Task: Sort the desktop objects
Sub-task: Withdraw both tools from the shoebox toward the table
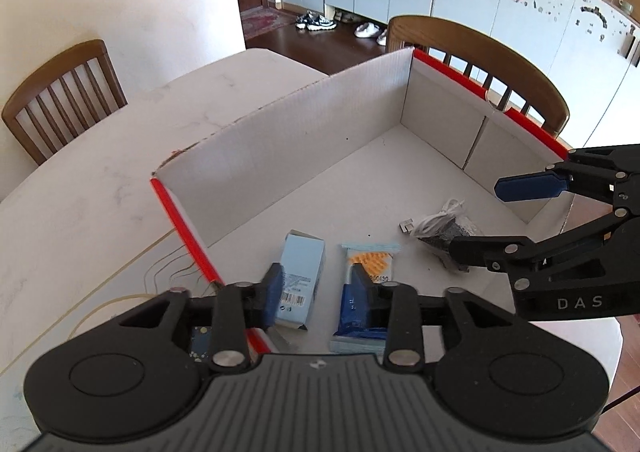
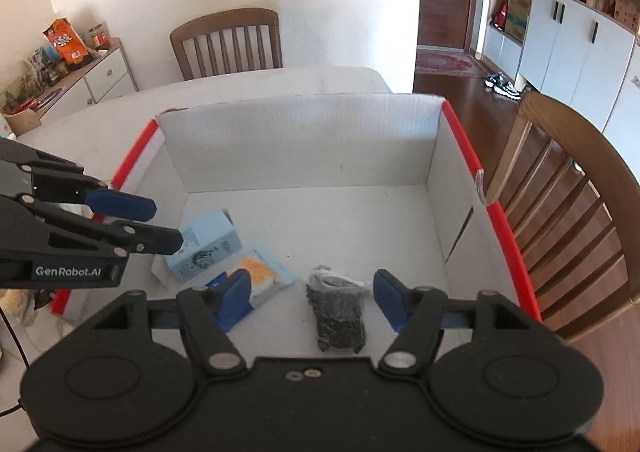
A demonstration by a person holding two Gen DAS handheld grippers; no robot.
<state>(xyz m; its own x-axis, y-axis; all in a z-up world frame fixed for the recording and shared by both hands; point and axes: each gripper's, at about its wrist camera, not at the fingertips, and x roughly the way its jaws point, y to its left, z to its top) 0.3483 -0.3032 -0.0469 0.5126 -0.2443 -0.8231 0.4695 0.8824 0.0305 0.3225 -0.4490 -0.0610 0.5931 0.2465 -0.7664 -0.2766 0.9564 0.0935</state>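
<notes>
A white cardboard box with red edges (image 1: 280,156) (image 2: 304,140) stands on the table. In it lie a light blue carton (image 1: 298,280) (image 2: 208,248), a blue and orange packet (image 1: 370,264) (image 2: 262,276), and a clear bag holding a black item and a white cable (image 1: 444,226) (image 2: 340,312). My left gripper (image 1: 316,292) (image 2: 164,224) is open and empty above the carton and packet. My right gripper (image 2: 312,296) (image 1: 476,218) is open and empty, its fingers either side of the bag and above it.
The box sits on a white marble table (image 1: 92,188). Wooden chairs stand at the far side (image 2: 228,40) and at the right (image 2: 576,188). A side cabinet with snacks (image 2: 68,68) is at the back left. A cable (image 1: 120,292) lies on the table left of the box.
</notes>
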